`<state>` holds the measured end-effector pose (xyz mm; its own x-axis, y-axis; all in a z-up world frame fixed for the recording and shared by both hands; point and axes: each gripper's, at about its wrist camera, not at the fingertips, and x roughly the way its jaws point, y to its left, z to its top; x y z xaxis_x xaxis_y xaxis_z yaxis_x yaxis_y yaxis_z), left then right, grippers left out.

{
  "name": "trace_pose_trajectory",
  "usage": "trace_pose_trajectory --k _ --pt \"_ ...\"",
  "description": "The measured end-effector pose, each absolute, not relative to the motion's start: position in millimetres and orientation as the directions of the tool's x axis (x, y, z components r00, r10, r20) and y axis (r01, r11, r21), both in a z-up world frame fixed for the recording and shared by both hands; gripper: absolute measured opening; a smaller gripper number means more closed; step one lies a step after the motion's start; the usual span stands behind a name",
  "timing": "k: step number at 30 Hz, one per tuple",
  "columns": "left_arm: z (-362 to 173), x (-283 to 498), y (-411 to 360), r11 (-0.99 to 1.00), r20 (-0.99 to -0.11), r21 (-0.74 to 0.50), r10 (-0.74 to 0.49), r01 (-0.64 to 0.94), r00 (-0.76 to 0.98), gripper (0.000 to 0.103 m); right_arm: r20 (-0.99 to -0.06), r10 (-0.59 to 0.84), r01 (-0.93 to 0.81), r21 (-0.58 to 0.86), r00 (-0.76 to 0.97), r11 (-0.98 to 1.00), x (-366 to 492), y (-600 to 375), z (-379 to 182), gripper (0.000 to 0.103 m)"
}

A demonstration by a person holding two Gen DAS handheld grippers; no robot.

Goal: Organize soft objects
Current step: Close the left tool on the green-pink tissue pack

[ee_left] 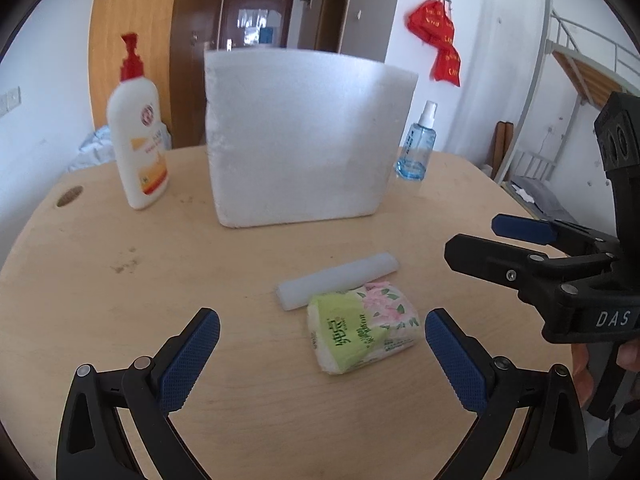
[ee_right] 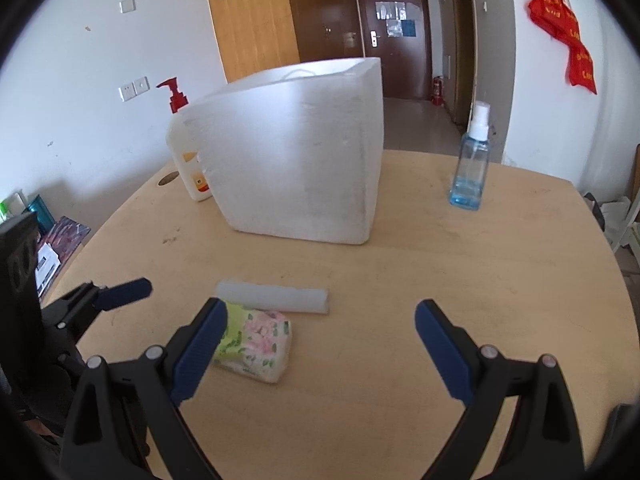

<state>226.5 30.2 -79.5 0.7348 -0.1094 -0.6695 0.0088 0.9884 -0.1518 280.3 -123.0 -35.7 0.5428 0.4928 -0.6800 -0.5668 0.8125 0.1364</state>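
- While pale daylight fills the room, a round light-wood table carries everything; behind it stand white walls, a dark brown door, and red bags hung on a wall hook.
- At the back of the table a big white foam box stands upright, with a red-pump lotion bottle at its left and a blue spray bottle at its right.
- Near the front lies a soft tissue pack, green with pink flowers, slightly crumpled, touching a white foam strip just behind it.
- Spread wide and holding nothing, the left gripper hovers with the pack between its blue pads.
- Equally wide and empty, the right gripper hangs just right of the pack.
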Motion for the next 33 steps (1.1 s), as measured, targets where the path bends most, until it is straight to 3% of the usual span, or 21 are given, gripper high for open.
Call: trace_pose_trajectory --k 17,20,26,29,31,33 --pt "-107 260 5 0.992 -0.763 -0.127 -0.116 0.029 0.636 0.079 -0.69 0.542 -0.573 0.222 0.479 0.789 302 -130 -50 0.097" --pt "-109 261 5 0.991 -0.766 -0.132 -0.124 0.034 0.63 0.067 -0.693 0.542 -0.57 0.226 0.476 0.79 305 -129 -51 0.097" --pt "-108 258 4 0.991 -0.762 -0.125 -0.128 0.049 0.634 0.052 -0.706 0.536 -0.574 0.222 0.463 0.788 307 -125 -55 0.097" --pt "-105 254 8 0.991 -0.754 -0.129 -0.129 0.048 0.644 0.032 -0.718 0.529 -0.582 0.212 0.452 0.785 308 -120 -58 0.097" --pt "-102 253 12 0.99 -0.748 -0.137 -0.131 0.042 0.65 0.009 -0.727 0.519 -0.583 0.201 0.449 0.787 308 -116 -59 0.097" --pt "-101 251 17 0.99 -0.755 -0.136 -0.125 0.033 0.644 0.009 -0.727 0.524 -0.591 0.203 0.444 0.781 307 -113 -59 0.097"
